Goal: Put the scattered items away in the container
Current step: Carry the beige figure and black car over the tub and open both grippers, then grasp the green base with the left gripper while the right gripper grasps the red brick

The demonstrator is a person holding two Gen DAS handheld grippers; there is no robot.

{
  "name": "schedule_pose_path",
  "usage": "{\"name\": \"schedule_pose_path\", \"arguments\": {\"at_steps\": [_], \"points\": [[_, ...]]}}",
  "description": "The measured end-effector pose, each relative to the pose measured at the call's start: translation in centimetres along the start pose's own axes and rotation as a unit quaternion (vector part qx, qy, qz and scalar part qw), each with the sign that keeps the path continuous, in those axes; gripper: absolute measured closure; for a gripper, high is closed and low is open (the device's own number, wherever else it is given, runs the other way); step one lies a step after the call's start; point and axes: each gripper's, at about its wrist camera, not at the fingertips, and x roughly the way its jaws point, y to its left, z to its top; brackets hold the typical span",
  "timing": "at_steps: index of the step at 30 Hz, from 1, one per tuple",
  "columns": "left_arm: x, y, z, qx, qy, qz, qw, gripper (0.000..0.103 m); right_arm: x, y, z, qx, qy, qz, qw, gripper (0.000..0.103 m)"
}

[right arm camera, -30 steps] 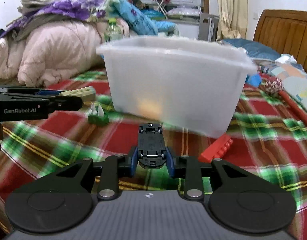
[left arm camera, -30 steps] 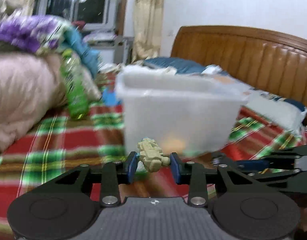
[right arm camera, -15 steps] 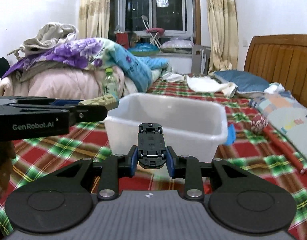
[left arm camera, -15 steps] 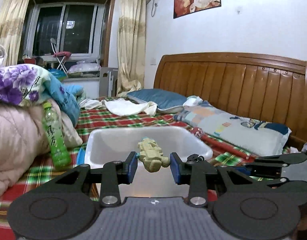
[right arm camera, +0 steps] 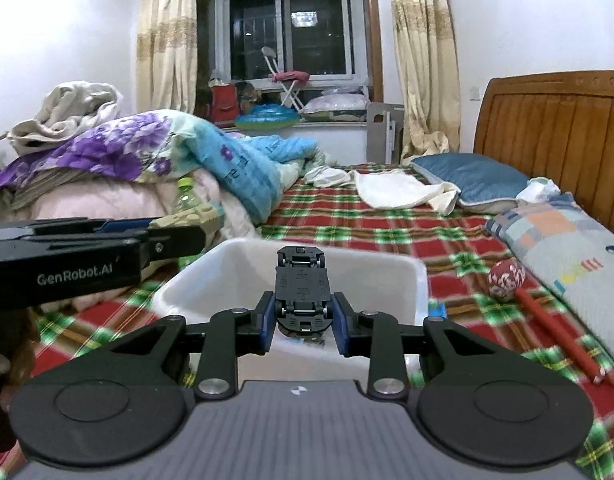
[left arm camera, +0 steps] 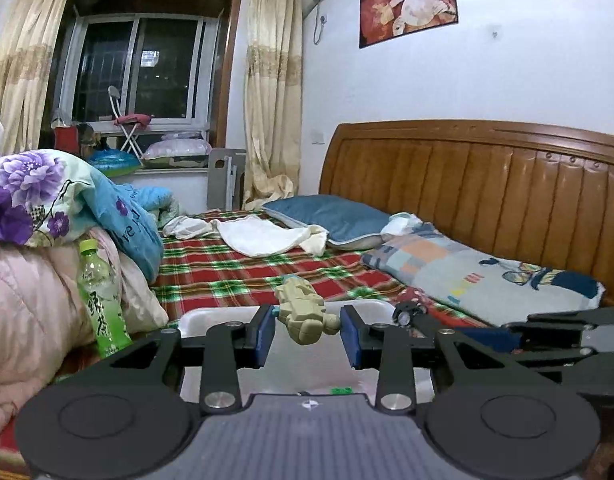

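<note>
Two grippers hang over the same white plastic bin, each carrying a toy.

From the left wrist, the left gripper [left arm camera: 307, 330] is pinching a beige toy figure [left arm camera: 305, 312] between its blue pads [left arm camera: 264, 334]; the figure sits tilted, its upper part poking up past the fingertips. The white bin [left arm camera: 211, 316] lies directly below and just ahead of the fingers, its far rim showing above them and its pale inside visible through the gap. A green bottle [left arm camera: 101, 304] stands upright to the left against a pink quilt [left arm camera: 31, 304]. At the right edge the right gripper [left arm camera: 459, 322] reaches in from the side, the toy car's wheel showing at its tip.

From the right wrist, the right gripper [right arm camera: 303, 320] is clamped on a black toy car [right arm camera: 302, 292], held underside up with its nose pointing away. The car hangs over the near part of the white bin [right arm camera: 421, 280], which rests on the plaid bedspread [right arm camera: 347, 232]. The left gripper [right arm camera: 179, 236] enters from the left, above the bin's left rim, with the beige figure [right arm camera: 187, 216] between its fingers. A red patterned ball [right arm camera: 506, 280] and a red pencil [right arm camera: 559, 336] lie on the bedspread to the right of the bin.
</note>
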Motion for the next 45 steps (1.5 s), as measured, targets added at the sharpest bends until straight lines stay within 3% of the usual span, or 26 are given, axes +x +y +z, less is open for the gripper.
{"name": "schedule_pose_path", "arguments": {"at_steps": [13, 15, 16, 17, 26, 33, 38, 45], "points": [[8.0, 2.5, -2.4, -0.040, 0.075, 0.022, 0.9962, 0.061, 7.1, -2.0, -0.4, 0.005, 0.050, -0.033, 0.998, 0.069], [8.4, 2.6, -2.7, -0.042, 0.085, 0.025, 0.9952, 0.053, 7.8, -2.0, -0.7, 0.000, 0.062, -0.042, 0.997, 0.055], [8.4, 2.6, -2.9, -0.041, 0.087, 0.028, 0.9950, 0.047, 8.0, -2.1, -0.8, -0.001, 0.065, -0.044, 0.997, 0.052], [8.3, 2.6, -3.0, -0.039, 0.089, 0.030, 0.9948, 0.044, 8.0, -2.1, -0.9, -0.001, 0.064, -0.042, 0.997, 0.052], [4.5, 1.8, -3.6, -0.027, 0.075, 0.017, 0.9967, 0.044, 4.5, -2.1, -1.4, 0.010, 0.038, -0.045, 0.998, 0.051], [-0.4, -0.7, -6.6, -0.001, 0.068, -0.017, 0.9975, 0.043, 0.9, -3.2, -3.1, 0.026, 0.029, -0.060, 0.997, 0.048], [-1.3, -1.5, -11.0, -0.001, 0.105, -0.024, 0.9942, 0.042, 0.7, -3.8, -6.6, 0.029, 0.070, -0.081, 0.994, 0.048], [-1.7, 0.8, -14.8, -0.045, 0.135, 0.023, 0.9896, 0.042, 3.0, -2.7, -11.8, 0.056, 0.136, -0.083, 0.986, 0.048]]}}
